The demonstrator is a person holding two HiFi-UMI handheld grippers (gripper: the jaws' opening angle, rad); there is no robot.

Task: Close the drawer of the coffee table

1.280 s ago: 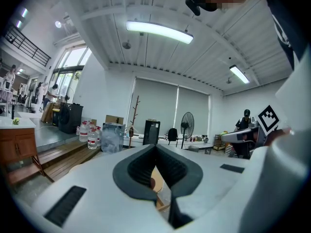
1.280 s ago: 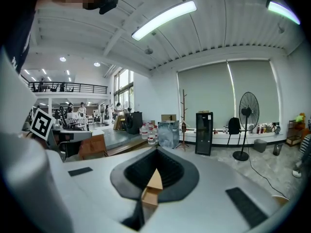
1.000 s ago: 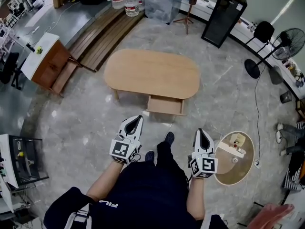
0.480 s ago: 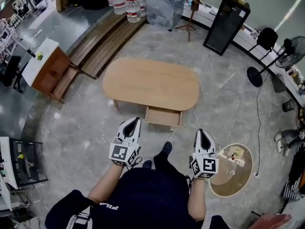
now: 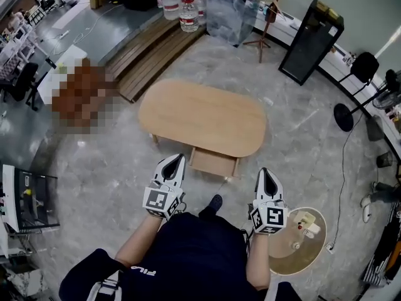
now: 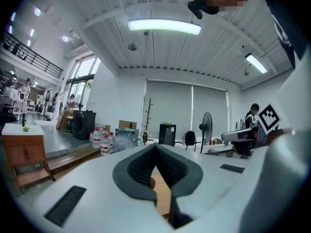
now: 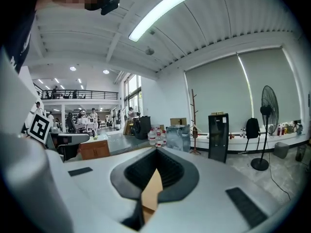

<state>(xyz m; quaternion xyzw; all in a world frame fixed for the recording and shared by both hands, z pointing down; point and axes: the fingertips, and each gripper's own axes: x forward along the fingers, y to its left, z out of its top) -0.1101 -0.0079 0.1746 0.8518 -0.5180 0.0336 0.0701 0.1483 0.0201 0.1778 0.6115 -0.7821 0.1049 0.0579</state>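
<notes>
Nearer now to one table than a second ago. One drawer pulled out of its near side, just ahead. Left gripper and right gripper: two, jaws together, empty. Three bottles beyond.

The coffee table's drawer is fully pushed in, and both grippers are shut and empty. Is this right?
No. The head view shows the drawer sticking out from under the coffee table, so it is open. The left gripper and right gripper are indeed shut and empty.
</notes>
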